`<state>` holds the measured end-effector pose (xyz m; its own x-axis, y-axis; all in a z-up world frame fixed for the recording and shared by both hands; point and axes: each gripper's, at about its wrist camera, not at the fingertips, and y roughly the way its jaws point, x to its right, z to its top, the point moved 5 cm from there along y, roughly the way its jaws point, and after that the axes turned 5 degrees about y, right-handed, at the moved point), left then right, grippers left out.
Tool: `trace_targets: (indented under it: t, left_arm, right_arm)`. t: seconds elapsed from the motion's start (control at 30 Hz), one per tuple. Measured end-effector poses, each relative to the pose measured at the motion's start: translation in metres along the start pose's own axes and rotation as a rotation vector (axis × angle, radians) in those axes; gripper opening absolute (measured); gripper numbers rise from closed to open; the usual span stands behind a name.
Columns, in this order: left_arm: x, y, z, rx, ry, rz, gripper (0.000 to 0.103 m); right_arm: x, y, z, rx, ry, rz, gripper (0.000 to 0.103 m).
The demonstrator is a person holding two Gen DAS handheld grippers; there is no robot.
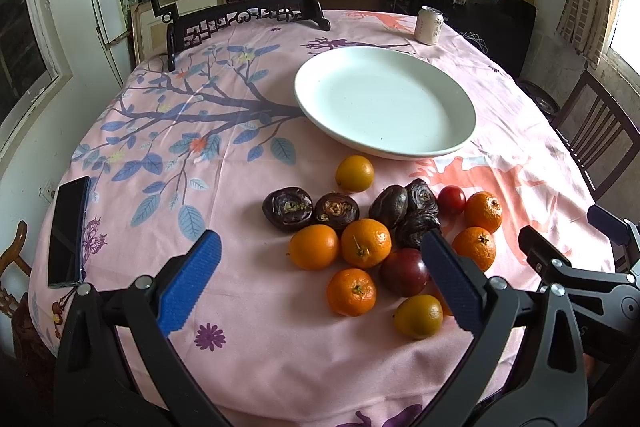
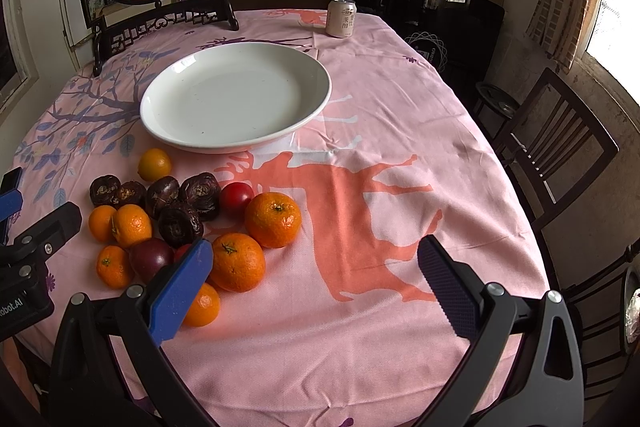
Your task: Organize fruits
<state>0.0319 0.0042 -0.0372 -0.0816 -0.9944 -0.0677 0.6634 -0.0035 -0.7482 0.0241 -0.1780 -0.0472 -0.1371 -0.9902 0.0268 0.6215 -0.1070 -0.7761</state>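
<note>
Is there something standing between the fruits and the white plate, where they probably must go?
Nothing visible does. The plate is empty, and only bare tablecloth lies between its near rim and the fruits. The closest one, a yellow-orange fruit, lies just before the rim.

Ahead of the left gripper (image 1: 320,283), the fruit pile (image 1: 376,239) crowds the tablecloth (image 1: 248,339), with the white plate (image 1: 384,103) beyond it. Bare cloth lies ahead of the right gripper (image 2: 316,281), fruit just left.

"robot.ai" in white on the left gripper's (image 2: 24,267) black body; characters on the can (image 2: 341,17) illegible
</note>
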Motion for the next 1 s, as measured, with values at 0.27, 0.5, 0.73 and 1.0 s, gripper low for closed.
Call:
trace_targets:
  t: [0.27, 0.5, 0.73, 1.0]
  left_arm:
    - [-0.0001, 0.0002, 0.0003, -0.001, 0.0, -0.001, 0.101]
    - [0.0012, 0.0011, -0.0018, -0.003, 0.0, -0.001, 0.101]
    - [0.0029, 0.0021, -0.0033, -0.003, 0.0, -0.001, 0.101]
    - [-0.0012, 0.006, -0.0084, 0.001, -0.004, 0.013, 0.101]
  right_arm:
    - [-0.0005, -0.0002, -0.0003, -0.001, 0.0, 0.002, 0.102]
    - [-0.0002, -0.0009, -0.0012, -0.001, 0.0, 0.001, 0.102]
    - [-0.0009, -0.001, -0.0007, -0.001, 0.0, 0.002, 0.102]
    - [-0.0021, -0.0019, -0.0027, -0.001, 0.0, 0.006, 0.102]
